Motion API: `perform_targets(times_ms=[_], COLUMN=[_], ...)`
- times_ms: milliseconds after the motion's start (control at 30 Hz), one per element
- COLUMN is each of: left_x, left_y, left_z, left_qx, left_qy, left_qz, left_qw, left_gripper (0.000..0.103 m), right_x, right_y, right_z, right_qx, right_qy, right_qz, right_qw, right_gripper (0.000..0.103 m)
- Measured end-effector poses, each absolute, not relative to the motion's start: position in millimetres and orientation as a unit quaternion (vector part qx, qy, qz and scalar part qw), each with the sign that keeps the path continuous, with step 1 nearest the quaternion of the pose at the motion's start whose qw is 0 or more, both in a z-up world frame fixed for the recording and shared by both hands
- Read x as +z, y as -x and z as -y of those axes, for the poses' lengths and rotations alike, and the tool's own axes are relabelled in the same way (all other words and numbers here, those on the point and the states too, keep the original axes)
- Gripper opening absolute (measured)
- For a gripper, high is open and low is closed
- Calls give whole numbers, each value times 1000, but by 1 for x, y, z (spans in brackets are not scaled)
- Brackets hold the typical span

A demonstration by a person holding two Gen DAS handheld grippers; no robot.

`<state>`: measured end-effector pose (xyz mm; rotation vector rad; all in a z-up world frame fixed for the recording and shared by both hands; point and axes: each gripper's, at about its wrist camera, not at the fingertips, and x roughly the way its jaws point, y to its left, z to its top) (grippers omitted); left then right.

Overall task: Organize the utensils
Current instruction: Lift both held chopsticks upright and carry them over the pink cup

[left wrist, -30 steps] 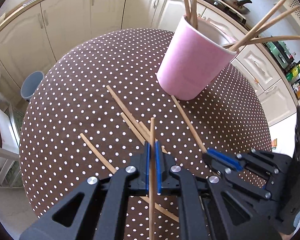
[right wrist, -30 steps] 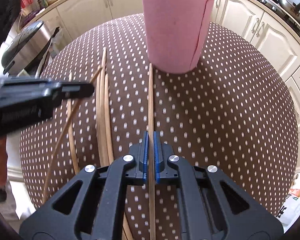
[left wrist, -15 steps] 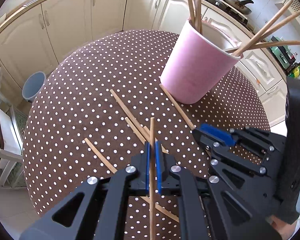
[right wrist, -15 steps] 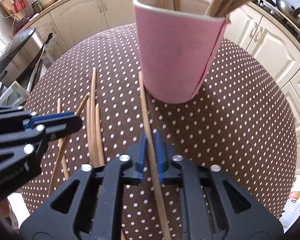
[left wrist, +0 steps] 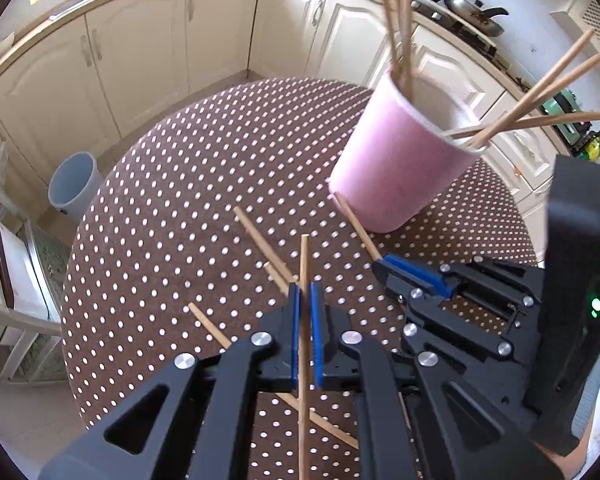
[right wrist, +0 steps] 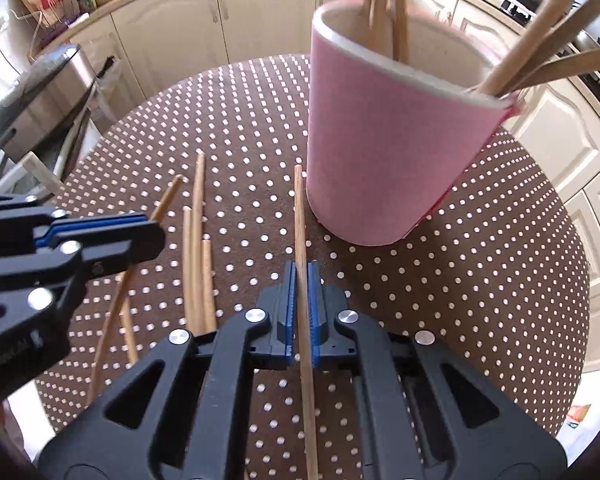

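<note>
A pink cup (left wrist: 396, 172) holding several wooden chopsticks stands on the brown polka-dot table (left wrist: 188, 184); it also shows in the right wrist view (right wrist: 384, 140). My left gripper (left wrist: 305, 292) is shut on a chopstick (left wrist: 304, 256) above the loose chopsticks (left wrist: 260, 240) on the table. My right gripper (right wrist: 302, 272) is shut on another chopstick (right wrist: 299, 208) whose tip reaches the foot of the cup. The right gripper (left wrist: 384, 268) shows at the left gripper's right side, and the left gripper (right wrist: 156, 236) shows at the left in the right wrist view.
Several loose chopsticks (right wrist: 196, 240) lie left of the right gripper. Cream kitchen cabinets (left wrist: 140, 40) ring the table. A grey bin (left wrist: 74, 184) stands on the floor at the left. A stove with pans (left wrist: 468, 8) is behind the cup.
My right gripper has lifted its chopstick and moved closer to the cup, which now looks larger. The left gripper keeps its chopstick and has risen slightly.
</note>
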<state>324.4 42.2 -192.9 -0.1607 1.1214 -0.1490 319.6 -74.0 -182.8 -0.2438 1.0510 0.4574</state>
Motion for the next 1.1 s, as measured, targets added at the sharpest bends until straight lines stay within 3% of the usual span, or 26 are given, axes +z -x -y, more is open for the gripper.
perform_targets(times_ms=[567, 1100], left_x=[-32, 51], left_y=[-275, -283], left_z=[-27, -20], left_qx=[-146, -103], left_qy=[71, 63], left_qz=[-360, -241], left_qw=[919, 963], left_gripper=[6, 6], right_x=[-15, 50], right_y=[-241, -238], right_z=[116, 138], right_qx=[241, 214], right_qy=[50, 54], right_qz=[-285, -197], right_qw=[927, 955], right_gripper=[6, 6])
